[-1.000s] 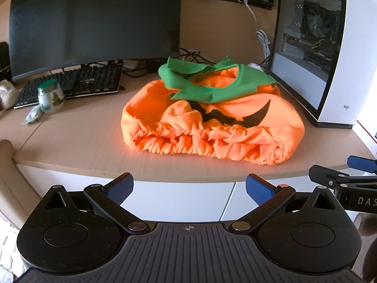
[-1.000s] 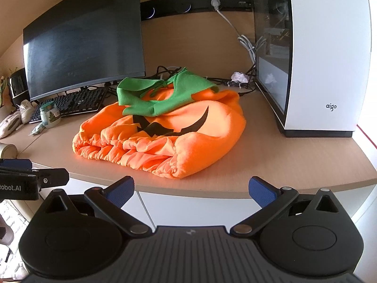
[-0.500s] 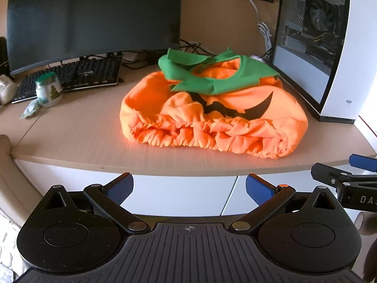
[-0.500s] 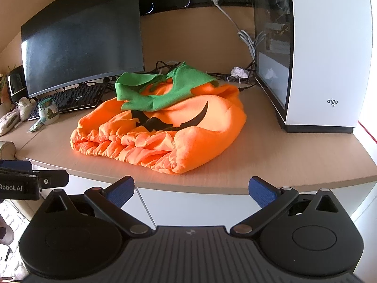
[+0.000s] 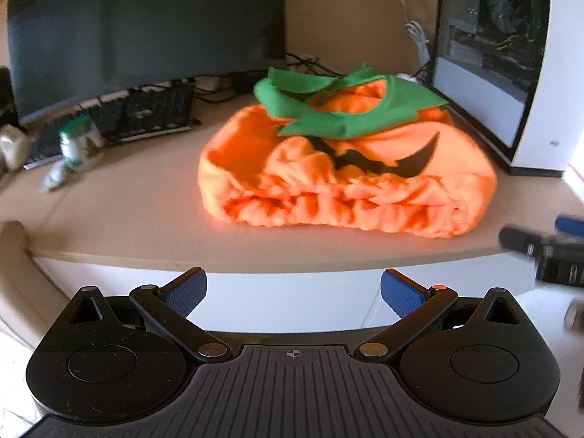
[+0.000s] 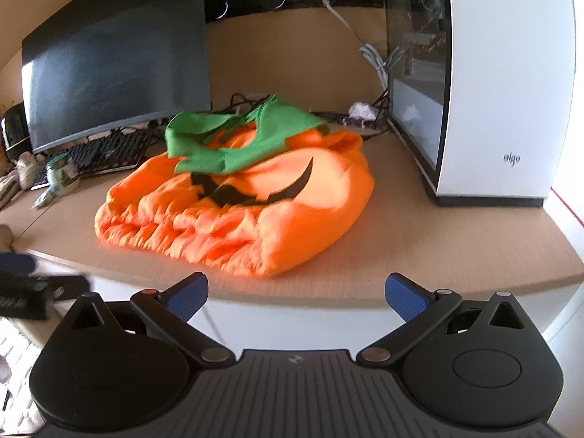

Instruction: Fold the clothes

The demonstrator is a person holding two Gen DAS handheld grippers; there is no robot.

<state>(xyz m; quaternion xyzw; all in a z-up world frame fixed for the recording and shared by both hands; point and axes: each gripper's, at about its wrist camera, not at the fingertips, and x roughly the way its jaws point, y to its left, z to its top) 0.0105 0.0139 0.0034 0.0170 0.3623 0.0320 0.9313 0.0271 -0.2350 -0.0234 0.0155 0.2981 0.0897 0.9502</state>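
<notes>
A wide dark monitor (image 5: 146, 33) is filling the 10 o'clock part of the left wrist view, and a white computer case (image 6: 485, 84) with a glass side is standing at 2 o'clock in the right wrist view, with cables (image 6: 376, 60) hanging down the wall beside it. The desk (image 5: 120, 208) is carrying everything. The orange pumpkin costume (image 5: 346, 168), the garment to fold, is lying bunched in the middle of the desk at 12 o'clock, its green collar (image 5: 346, 109) on top toward the wall and its gathered hem toward the front edge. A black keyboard (image 5: 120, 120) is sitting under the monitor at 10 o'clock, with a small green-lidded jar (image 5: 78, 142) just in front of it.

The left gripper (image 5: 293, 290) and the right gripper (image 6: 296, 294) are each hovering in front of the desk edge, fingers spread wide apart and gripping nothing; nothing is lying between them and the hem.

Compared with a second ago, both views are showing the costume larger and closer, and the pictures are now blurring with motion.
</notes>
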